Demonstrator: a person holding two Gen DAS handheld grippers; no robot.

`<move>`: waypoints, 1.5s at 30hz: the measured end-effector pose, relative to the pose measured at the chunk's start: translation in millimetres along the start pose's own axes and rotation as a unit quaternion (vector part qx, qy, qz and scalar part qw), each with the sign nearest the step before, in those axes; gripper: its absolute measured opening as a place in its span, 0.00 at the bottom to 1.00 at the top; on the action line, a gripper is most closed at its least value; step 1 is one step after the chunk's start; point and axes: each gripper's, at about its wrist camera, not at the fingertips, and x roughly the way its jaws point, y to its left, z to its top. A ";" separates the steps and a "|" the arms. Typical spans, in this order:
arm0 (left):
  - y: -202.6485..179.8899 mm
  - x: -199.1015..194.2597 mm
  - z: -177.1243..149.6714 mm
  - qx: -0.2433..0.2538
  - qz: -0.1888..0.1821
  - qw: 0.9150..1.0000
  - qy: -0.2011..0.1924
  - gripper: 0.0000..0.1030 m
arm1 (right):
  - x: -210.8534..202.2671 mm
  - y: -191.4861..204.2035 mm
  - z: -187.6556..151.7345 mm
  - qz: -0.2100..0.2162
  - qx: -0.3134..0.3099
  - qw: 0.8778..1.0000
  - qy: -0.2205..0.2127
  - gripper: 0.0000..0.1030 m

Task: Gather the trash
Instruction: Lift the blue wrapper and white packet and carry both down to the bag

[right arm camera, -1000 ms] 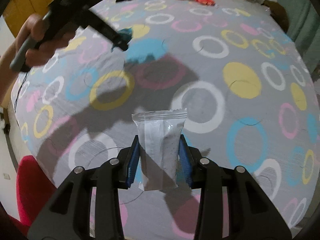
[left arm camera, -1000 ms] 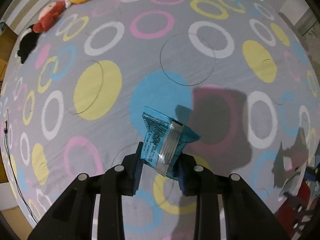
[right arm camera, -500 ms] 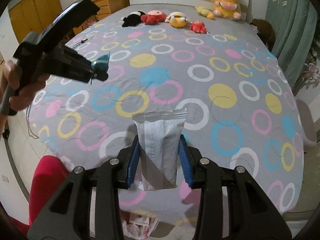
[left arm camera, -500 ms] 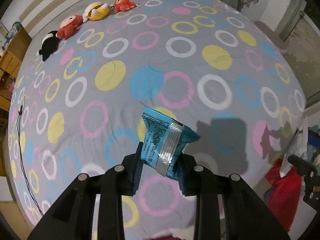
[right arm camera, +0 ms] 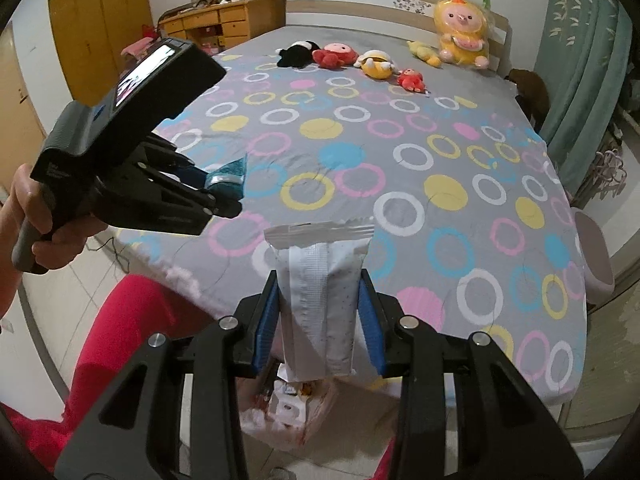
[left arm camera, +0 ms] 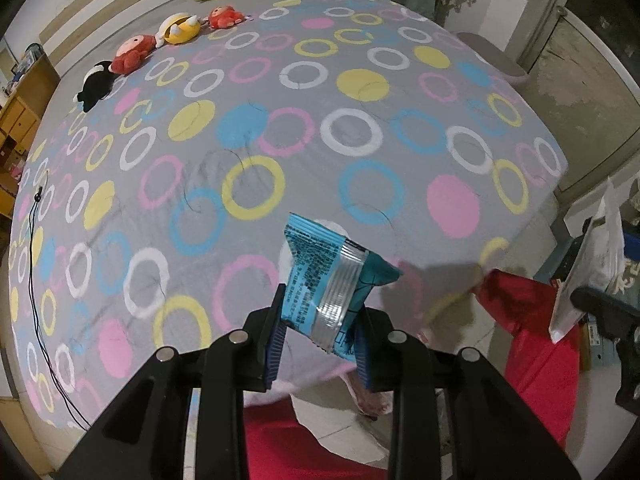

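Observation:
My left gripper (left arm camera: pixel 318 340) is shut on a crumpled blue snack wrapper (left arm camera: pixel 328 280) with a silver seam, held above the near edge of the bed (left arm camera: pixel 280 120). My right gripper (right arm camera: pixel 318 328) is shut on a white and silver wrapper (right arm camera: pixel 320 292), upright between its blue pads. From the right wrist view the left gripper (right arm camera: pixel 224 192) shows at the left in a person's hand (right arm camera: pixel 48 224), with the blue wrapper (right arm camera: pixel 228 178) at its tip. Below the right gripper a plastic bag of trash (right arm camera: pixel 284 408) lies open on the floor. The white wrapper (left arm camera: pixel 592 264) also appears at the right edge of the left view.
The bed carries a grey sheet with coloured rings and several plush toys (right arm camera: pixel 372 60) near the headboard (right arm camera: pixel 360 4). Red-clothed legs (right arm camera: pixel 120 344) stand by the near edge. A black cable (left arm camera: pixel 36 280) runs along the left side. A wooden dresser (right arm camera: pixel 224 24) and green curtains (right arm camera: pixel 584 60) border the room.
Both grippers have risen and drawn back from the bed surface to its near edge, each keeping hold of its wrapper. The floor, the red legs and the trash bag have come into view.

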 end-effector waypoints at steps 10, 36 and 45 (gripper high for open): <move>-38.8 -1.3 -49.4 0.004 -0.010 1.000 0.004 0.29 | -11.6 33.1 -54.3 0.019 0.002 1.000 0.017 0.36; -71.6 106.9 -133.4 -0.060 -0.032 0.995 0.071 0.29 | 78.1 52.1 -159.1 0.032 0.040 0.993 0.107 0.36; -67.2 149.8 -158.1 -0.100 -0.050 0.989 0.101 0.29 | 127.9 47.9 -192.3 0.042 0.071 0.986 0.144 0.36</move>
